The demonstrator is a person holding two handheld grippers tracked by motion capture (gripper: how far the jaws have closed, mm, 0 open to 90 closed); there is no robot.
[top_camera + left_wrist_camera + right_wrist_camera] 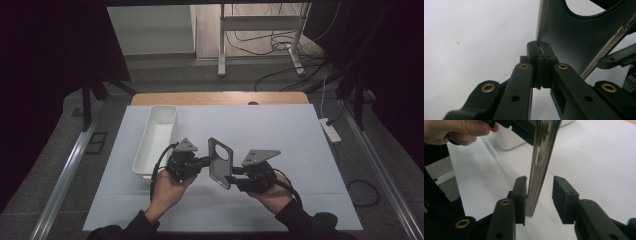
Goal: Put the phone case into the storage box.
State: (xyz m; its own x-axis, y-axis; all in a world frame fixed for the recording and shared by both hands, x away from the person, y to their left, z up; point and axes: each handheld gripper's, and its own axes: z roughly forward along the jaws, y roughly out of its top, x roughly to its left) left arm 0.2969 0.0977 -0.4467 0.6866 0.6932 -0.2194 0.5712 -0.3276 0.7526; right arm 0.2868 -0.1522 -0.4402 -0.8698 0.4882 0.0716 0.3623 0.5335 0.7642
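The person's two hands enter at the near edge of the high view, each bearing a gripper, and between them a dark phone case (220, 161) with a round camera cut-out is held on edge above the white table cover (300, 200), roughly midway across it. The left gripper (206, 161) is clenched on the case: in the left gripper view its pads (541, 53) meet on the thin rim of the case (574, 42) with no gap. The right gripper (232, 172) is released: in the right gripper view the case's glossy edge (540, 165) stands between the pads, one pad (520, 192) touching or nearly touching it (the angle leaves this unsure), the other (564, 195) clearly apart. The step in hand reads as a handover from right to left. To do it well, the left grip should stay firm and steady, since a pinch on so narrow a rim may let the case pivot; the right jaws should open fully before that hand draws straight back along its own axis, so that the near pad does not drag the edge sideways. Beyond the left hand, a white rectangular bin (156, 141) lies near the cover's left margin, a likely destination. Farther off, the table's wooden edge (220, 98), a power strip (330, 129) and floor cables (280, 45) complete the field.
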